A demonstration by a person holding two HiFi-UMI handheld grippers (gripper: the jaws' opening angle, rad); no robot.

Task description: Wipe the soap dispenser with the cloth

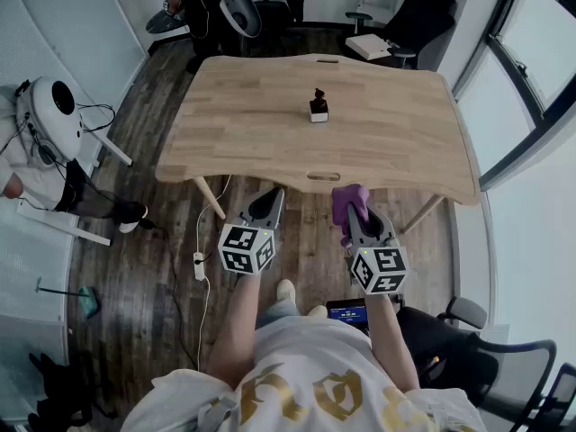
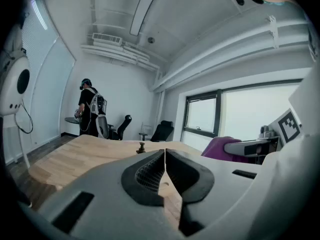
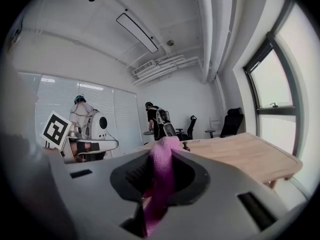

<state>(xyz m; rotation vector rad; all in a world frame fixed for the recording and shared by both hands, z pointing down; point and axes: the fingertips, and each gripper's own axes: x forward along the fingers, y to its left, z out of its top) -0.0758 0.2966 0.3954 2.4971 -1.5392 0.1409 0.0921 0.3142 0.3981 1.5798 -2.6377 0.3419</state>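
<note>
A small dark soap dispenser [image 1: 319,106] with a white base stands upright near the middle of the wooden table [image 1: 405,138]. Both grippers hover in front of the table's near edge, well short of it. My left gripper [image 1: 273,193] is shut with nothing between its jaws [image 2: 164,156]. My right gripper [image 1: 354,209] is shut on a purple cloth [image 1: 348,200], which bunches up between the jaws [image 3: 162,171] and hangs below them. In the left gripper view the dispenser [image 2: 141,147] shows far off, with the cloth [image 2: 220,146] at the right. The dispenser [image 3: 185,145] is small and distant in the right gripper view too.
A person with a backpack [image 2: 89,111] stands beyond the table's far end beside office chairs [image 1: 409,21]. Another person in white [image 1: 27,165] sits at the left. A power strip and cable [image 1: 200,264] lie on the floor. Windows [image 1: 531,79] line the right side.
</note>
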